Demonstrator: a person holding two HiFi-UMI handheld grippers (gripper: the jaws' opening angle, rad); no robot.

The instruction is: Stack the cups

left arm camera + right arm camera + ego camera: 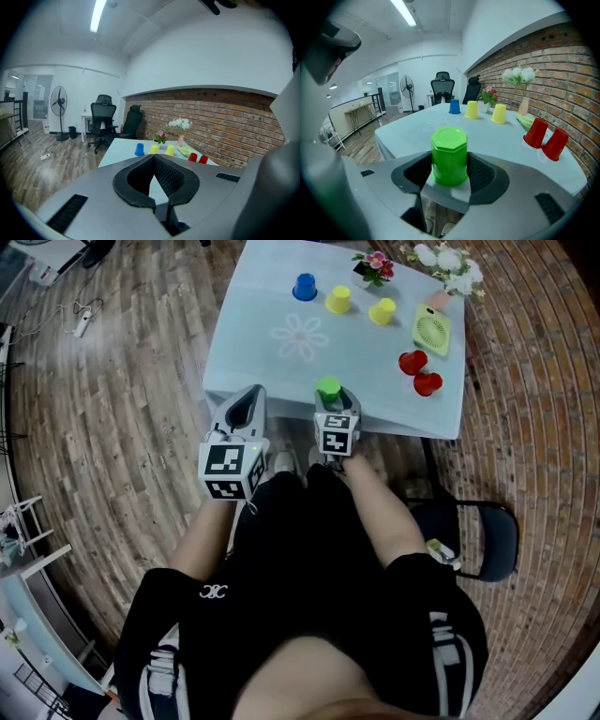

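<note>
One green cup (449, 150) was pinched in my right hand-held gripper (450, 174) at the surface's (281, 371) near edge, presumably for stacking; left hand-held gripper (153, 159) pressed together, empty.

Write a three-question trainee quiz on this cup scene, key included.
1. True or false: the right hand-held gripper is shut on the green cup.
2. Multiple choice: how many other cups rest on the table? A three, B five, C seven.
3. Short answer: what does the left hand-held gripper hold?

Key:
1. True; its jaws press the cup's sides.
2. B: a blue cup, two yellow cups, two red cups.
3. Nothing; its jaws meet at the tips, empty.
</note>
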